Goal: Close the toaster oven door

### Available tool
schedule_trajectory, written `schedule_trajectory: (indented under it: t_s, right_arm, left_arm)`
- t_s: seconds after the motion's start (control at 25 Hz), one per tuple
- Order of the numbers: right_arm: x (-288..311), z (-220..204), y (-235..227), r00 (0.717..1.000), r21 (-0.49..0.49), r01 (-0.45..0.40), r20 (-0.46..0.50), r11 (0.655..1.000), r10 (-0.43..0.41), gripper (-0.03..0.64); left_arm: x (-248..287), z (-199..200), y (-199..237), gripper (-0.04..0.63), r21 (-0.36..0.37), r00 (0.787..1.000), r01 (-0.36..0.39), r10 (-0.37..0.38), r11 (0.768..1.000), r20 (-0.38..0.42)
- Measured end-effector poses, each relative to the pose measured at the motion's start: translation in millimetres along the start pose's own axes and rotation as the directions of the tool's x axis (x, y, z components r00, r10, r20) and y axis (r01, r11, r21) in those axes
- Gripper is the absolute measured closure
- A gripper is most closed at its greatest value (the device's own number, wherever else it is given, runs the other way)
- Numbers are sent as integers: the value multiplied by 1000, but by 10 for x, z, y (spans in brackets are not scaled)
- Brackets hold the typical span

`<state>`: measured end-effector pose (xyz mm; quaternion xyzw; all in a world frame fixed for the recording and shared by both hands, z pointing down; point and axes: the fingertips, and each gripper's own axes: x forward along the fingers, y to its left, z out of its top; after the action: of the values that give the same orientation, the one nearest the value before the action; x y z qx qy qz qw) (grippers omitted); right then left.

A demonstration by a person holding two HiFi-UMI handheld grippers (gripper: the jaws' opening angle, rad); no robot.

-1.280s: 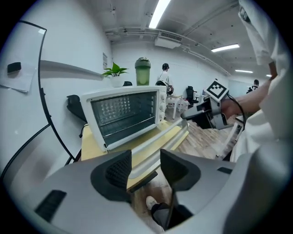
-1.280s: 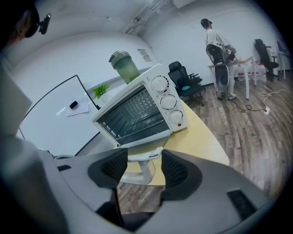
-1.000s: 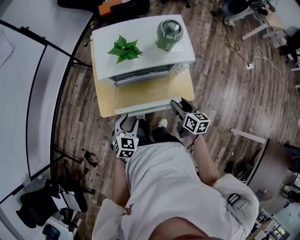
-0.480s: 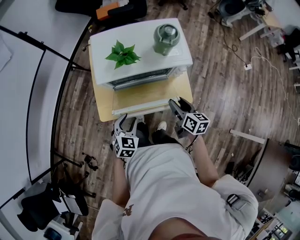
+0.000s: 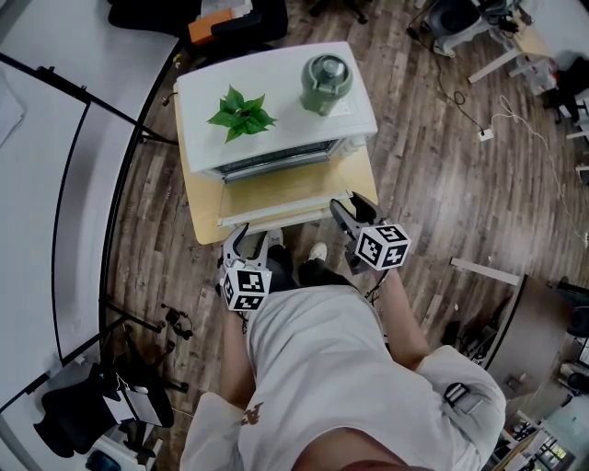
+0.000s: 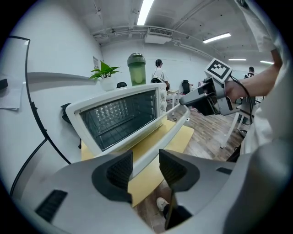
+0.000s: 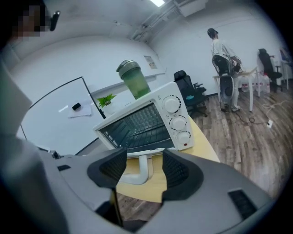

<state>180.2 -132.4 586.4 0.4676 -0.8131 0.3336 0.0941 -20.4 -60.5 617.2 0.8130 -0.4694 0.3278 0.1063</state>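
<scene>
A white toaster oven stands on a small yellow table. Its glass door lies open, about level, towards me. The white handle runs along the door's near edge. My left gripper is at the handle's left end. Its jaws have just been closing, and in the left gripper view they hold the handle bar between the pads. My right gripper is at the right end. There the handle's bent leg stands between the jaws, with a gap on its right side.
A potted plant and a green lidded bottle stand on top of the oven. My feet are just below the table's near edge. A white board on black stands curves along the left. A black bag lies behind the table.
Both grippers have edged a little along the door's near edge at the handle. The door lies open as before.
</scene>
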Motion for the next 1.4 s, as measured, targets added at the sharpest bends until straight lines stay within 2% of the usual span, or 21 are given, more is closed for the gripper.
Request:
schedule_trajectory:
  t_s: [0.44, 0.56, 0.72, 1.0, 1.4]
  right_arm:
    - [-122, 134, 174, 1000, -246, -2, 14, 969, 6, 356]
    - [-165, 196, 316, 999, -331, -33, 28, 943, 44, 359]
    - [-159, 207, 520, 994, -442, -95, 4, 892, 108, 360]
    - [-135, 145, 683, 985, -510, -166, -43, 844, 167, 377]
    - [-64, 107, 736, 981, -548, -194, -88, 814, 175, 385]
  left_arm:
    - [-26, 162, 105, 419, -23, 999, -5, 6, 1000, 35]
    - [-27, 187, 122, 417, -25, 999, -4, 5, 1000, 35]
    - [-21, 208, 147, 417, -37, 999, -4, 5, 999, 35]
    - [-19, 276, 199, 416, -51, 999, -7, 10, 999, 47]
    - [-16, 350, 252, 414, -66, 998, -10, 14, 998, 57]
